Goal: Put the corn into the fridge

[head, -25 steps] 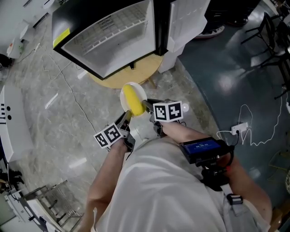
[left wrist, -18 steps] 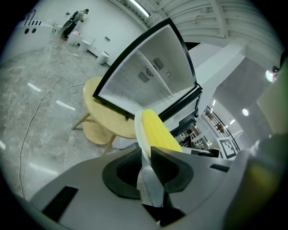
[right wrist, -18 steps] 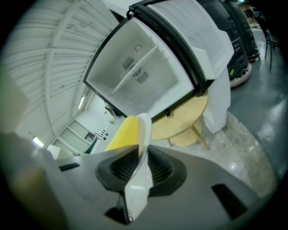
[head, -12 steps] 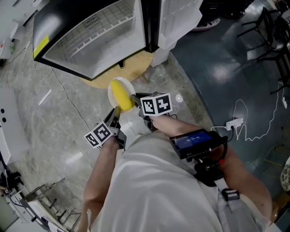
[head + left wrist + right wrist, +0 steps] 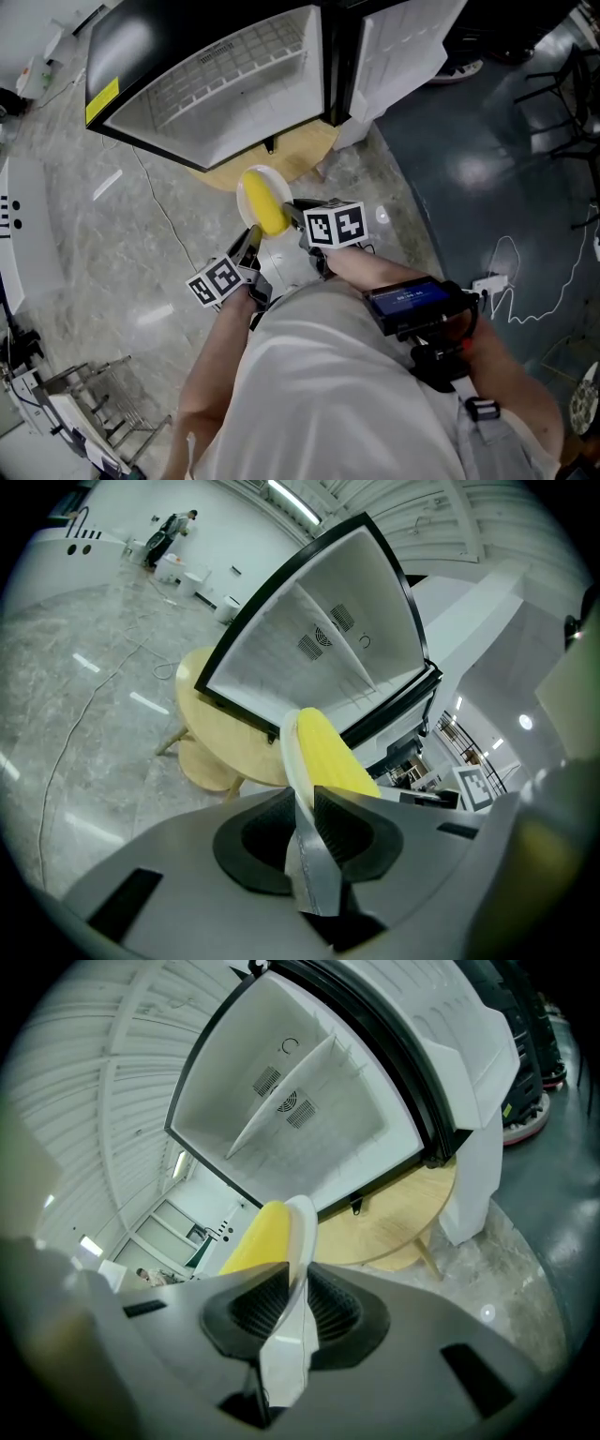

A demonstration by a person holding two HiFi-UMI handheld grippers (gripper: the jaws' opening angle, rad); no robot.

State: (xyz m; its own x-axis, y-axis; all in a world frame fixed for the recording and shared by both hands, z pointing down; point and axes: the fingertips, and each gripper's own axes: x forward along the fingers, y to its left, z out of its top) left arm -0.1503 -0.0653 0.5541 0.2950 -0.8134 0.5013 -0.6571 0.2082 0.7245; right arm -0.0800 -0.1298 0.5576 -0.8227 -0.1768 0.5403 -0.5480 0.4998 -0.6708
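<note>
A yellow corn cob lies on a small white plate held in the air in front of the open fridge. My left gripper is shut on the plate's near-left rim. My right gripper is shut on its right rim. In the left gripper view the corn lies on the plate, and the left gripper clamps the rim. In the right gripper view the plate stands edge-on with the corn behind it, pinched by the right gripper. The fridge's white inside has a wire shelf.
The fridge stands on a round wooden table. Its white door hangs open at the right. A thin cable runs over the marble floor at left. A metal rack is at bottom left, and a power strip with white cable at right.
Both grippers keep their hold on the plate with the corn. The head view has swayed left and back; the plate stays just in front of the fridge opening.
</note>
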